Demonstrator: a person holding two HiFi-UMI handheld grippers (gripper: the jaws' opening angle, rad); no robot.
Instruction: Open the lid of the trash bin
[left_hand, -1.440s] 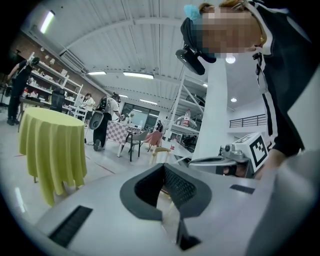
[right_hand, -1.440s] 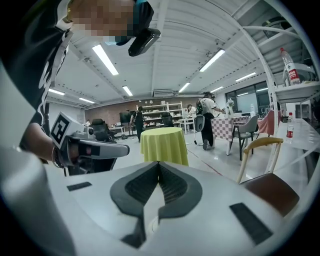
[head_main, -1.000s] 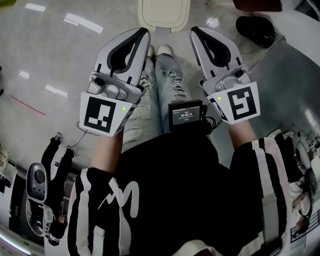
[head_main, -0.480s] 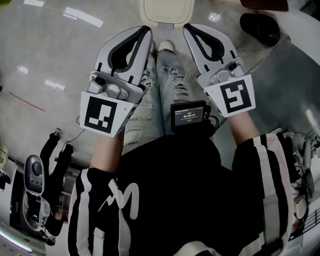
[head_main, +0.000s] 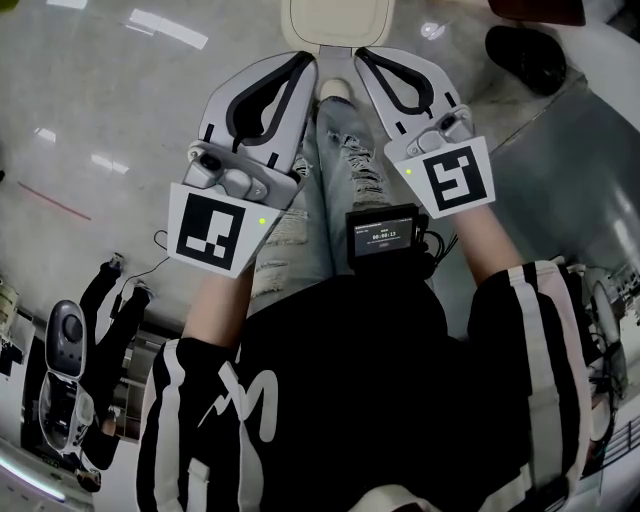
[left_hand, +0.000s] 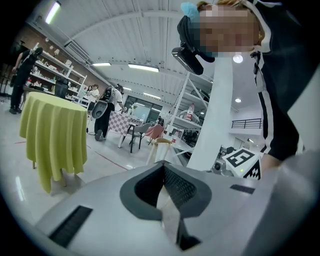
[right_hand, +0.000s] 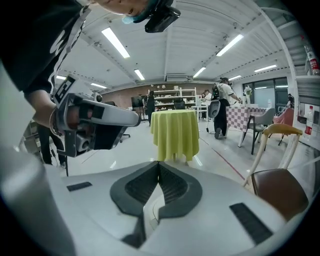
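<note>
Glossy pale floor (head_main: 100, 110) underfoot, ceiling lights smeared across it, and right at the top edge of the head view a cream trash bin (head_main: 334, 42), rounded corners, smooth plastic lid (head_main: 334, 14) lying flat and shut by the look of it. Approach step, then, nothing opened yet. Left gripper (head_main: 303, 66) and right gripper (head_main: 364, 58) stretched out over ripped jeans (head_main: 335, 180), noses angled inward, near the bin's front edge but apparently not touching it. Left clenched, dark ridged pads (left_hand: 181, 186) pressed tip to tip, nothing between them. Right likewise pinched tight and empty, only a yellow-draped table (right_hand: 175, 131) and open hall beyond its tips. Hard pale-grey shells, rubbery cross-hatched inserts, probably decent bite on slick plastic. Next up, most likely: parting one pair of jaws over the front lip, or sliding a closed tip under it, then lifting up and back. Pedal or catch on that front edge? Impossible to tell from here.
</note>
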